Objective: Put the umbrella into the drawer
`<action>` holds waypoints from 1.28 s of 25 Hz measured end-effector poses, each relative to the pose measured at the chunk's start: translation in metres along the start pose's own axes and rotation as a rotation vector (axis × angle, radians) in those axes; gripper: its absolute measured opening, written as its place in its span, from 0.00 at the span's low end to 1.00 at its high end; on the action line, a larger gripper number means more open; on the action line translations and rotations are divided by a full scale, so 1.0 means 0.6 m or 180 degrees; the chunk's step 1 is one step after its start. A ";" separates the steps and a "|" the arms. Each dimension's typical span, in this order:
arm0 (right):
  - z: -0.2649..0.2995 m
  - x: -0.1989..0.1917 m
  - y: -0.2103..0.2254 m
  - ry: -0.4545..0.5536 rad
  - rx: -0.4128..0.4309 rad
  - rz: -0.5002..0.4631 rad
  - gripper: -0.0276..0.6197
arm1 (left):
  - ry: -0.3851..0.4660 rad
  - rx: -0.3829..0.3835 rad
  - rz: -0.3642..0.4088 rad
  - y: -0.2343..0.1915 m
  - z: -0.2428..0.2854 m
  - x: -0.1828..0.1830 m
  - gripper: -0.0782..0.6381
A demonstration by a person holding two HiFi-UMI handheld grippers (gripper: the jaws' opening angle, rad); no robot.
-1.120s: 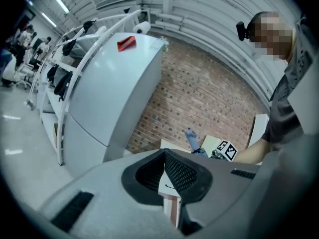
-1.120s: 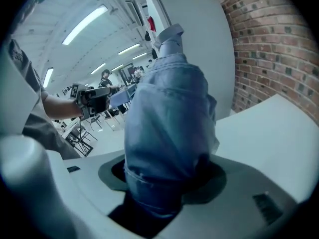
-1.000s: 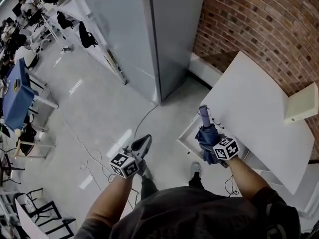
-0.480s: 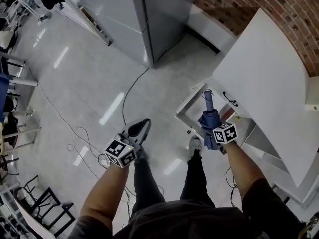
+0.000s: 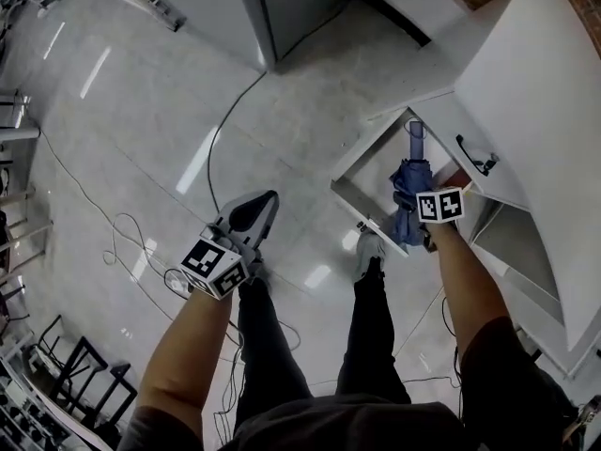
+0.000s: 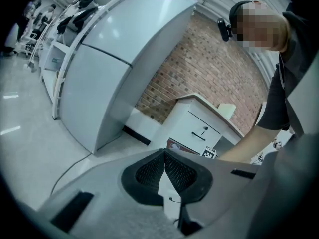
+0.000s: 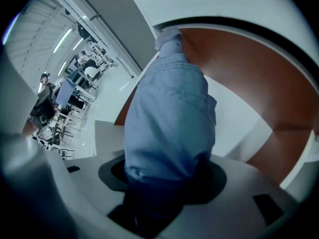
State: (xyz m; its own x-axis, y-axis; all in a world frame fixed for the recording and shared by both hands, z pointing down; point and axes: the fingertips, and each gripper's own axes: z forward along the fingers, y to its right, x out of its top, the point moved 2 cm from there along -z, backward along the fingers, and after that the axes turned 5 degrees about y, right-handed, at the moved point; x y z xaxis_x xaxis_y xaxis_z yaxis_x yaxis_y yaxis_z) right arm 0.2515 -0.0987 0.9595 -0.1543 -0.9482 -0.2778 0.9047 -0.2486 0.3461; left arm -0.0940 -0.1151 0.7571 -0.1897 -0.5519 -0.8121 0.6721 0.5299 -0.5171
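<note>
A folded blue umbrella (image 5: 409, 184) hangs handle-end forward over the open bottom drawer (image 5: 369, 154) of a white cabinet (image 5: 540, 101). My right gripper (image 5: 414, 218) is shut on the umbrella's lower part. In the right gripper view the blue fabric of the umbrella (image 7: 169, 108) fills the space between the jaws of the right gripper (image 7: 167, 178), with the drawer's brown inside (image 7: 239, 63) behind it. My left gripper (image 5: 269, 199) hovers over the floor to the left of the drawer. In its own view the left gripper (image 6: 164, 157) is shut, pads meeting at the tips with nothing between them.
The person's legs and a shoe (image 5: 368, 252) stand just in front of the drawer. A tall grey cabinet (image 5: 282, 7) stands behind, and a cable (image 5: 225, 125) runs over the floor. Chair frames (image 5: 66, 383) sit at lower left. A brick wall (image 6: 209, 68) backs the white cabinet.
Both grippers have sunk toward the floor. The umbrella has come down with the right gripper from beside the cabinet top to the open bottom drawer.
</note>
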 end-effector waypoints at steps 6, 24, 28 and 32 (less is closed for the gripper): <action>0.071 0.002 0.038 -0.0171 -0.0197 0.0113 0.43 | 0.0010 -0.0021 -0.0051 -0.022 0.020 -0.040 0.11; 0.027 0.020 0.043 0.0004 -0.0853 -0.0299 0.61 | 0.0109 0.0011 -0.0005 -0.030 -0.018 -0.020 0.11; -0.022 0.041 0.000 0.0105 -0.0842 -0.0420 0.59 | 0.0129 0.0006 0.0008 -0.004 -0.039 0.016 0.11; -0.081 0.057 -0.056 0.0148 -0.0766 -0.0483 0.57 | 0.0130 -0.0029 0.0081 0.031 -0.064 0.076 0.11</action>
State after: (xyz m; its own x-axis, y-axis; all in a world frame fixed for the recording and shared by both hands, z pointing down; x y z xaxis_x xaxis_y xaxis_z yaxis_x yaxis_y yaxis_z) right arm 0.2349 -0.1129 0.8950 -0.2819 -0.8922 -0.3528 0.9417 -0.3276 0.0762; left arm -0.1177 -0.1058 0.7001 -0.2018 -0.5116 -0.8352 0.6706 0.5493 -0.4985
